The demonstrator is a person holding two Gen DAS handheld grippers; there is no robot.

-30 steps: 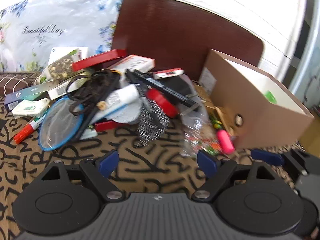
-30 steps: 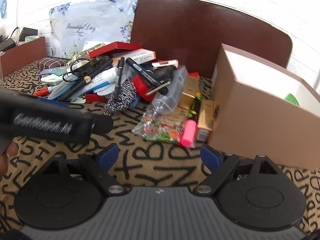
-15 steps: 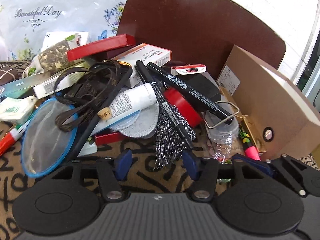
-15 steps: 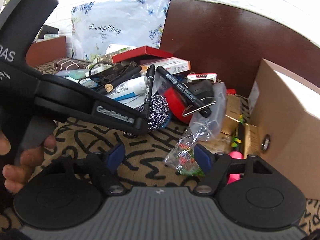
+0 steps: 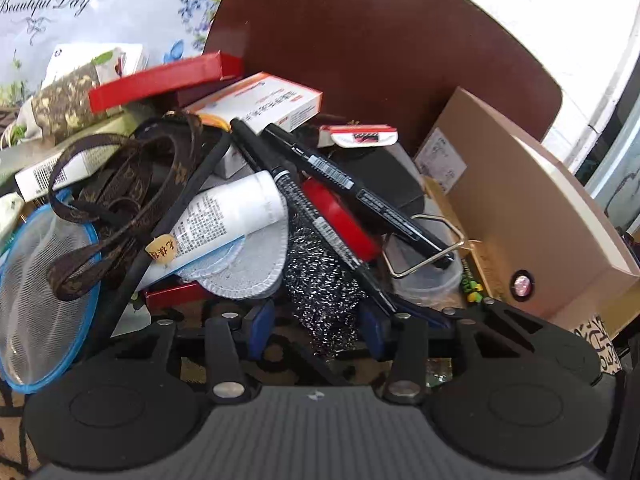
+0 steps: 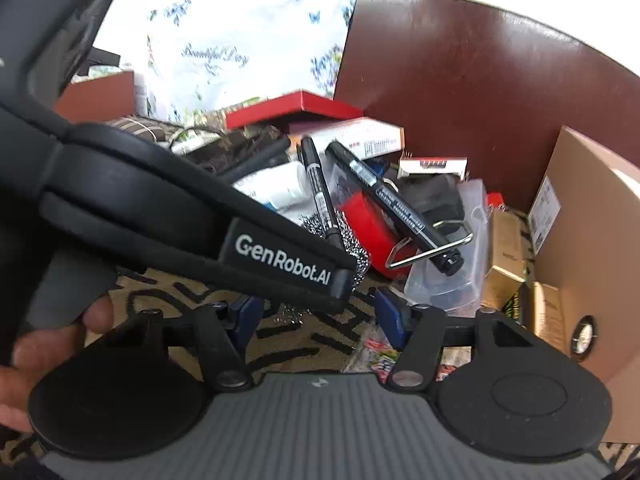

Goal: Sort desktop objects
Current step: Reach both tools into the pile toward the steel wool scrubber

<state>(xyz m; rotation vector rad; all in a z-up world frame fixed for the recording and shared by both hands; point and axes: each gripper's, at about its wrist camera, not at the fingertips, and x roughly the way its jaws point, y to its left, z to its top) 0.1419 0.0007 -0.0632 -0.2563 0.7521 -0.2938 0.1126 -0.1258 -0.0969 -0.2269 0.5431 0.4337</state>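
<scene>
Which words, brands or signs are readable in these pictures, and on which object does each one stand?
"Beautiful Day": floral plastic bag.
"GenRobot.AI": side of the left hand-held gripper.
Too small or blurred to read: print on the white tube, the orange-and-white box, the two black markers, the tan bead and the cardboard box label.

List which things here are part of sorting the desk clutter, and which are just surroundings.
To sort: silvery steel-wool scourer, two black marker pens, white tube, red flat box.
Surroundings: brown cardboard box, letter-patterned cloth, floral bag.
</scene>
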